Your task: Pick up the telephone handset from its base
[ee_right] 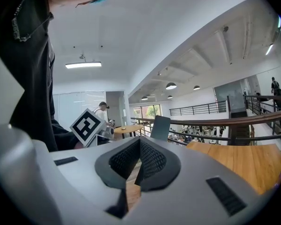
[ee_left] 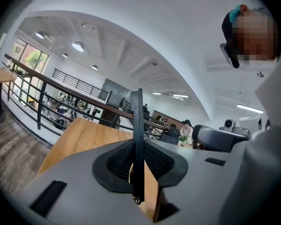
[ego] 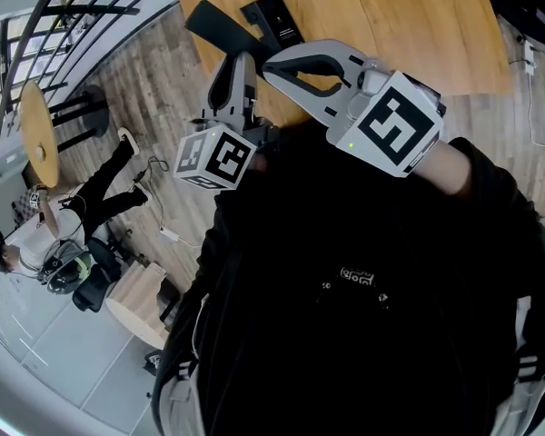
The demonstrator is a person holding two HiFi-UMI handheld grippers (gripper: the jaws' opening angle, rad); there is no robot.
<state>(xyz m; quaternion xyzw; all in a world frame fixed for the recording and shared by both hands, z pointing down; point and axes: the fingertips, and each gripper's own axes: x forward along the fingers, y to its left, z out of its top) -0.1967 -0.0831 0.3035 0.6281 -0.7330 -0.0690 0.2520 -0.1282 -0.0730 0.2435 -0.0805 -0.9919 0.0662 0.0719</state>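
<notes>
You are clamping your left gripper (ego: pixel 239 64) on the thin, flat black telephone handset (ego: pixel 213 27), holding it raised just left of its black rectangular base (ego: pixel 274 21). That base is lying on the round wooden table (ego: pixel 418 25). The handset is standing edge-on between the textured black pads (ee_left: pixel 119 161). Your right gripper (ego: pixel 272 65) is hovering near the base on your side, its jaws together and gripping nothing.

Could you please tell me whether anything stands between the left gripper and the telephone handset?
Nothing visible does. The left gripper has its pads pressed on the flat sides of the thin black handset, which is off its base on the table. The right gripper, shut and empty, is alongside and not in the way.
</notes>
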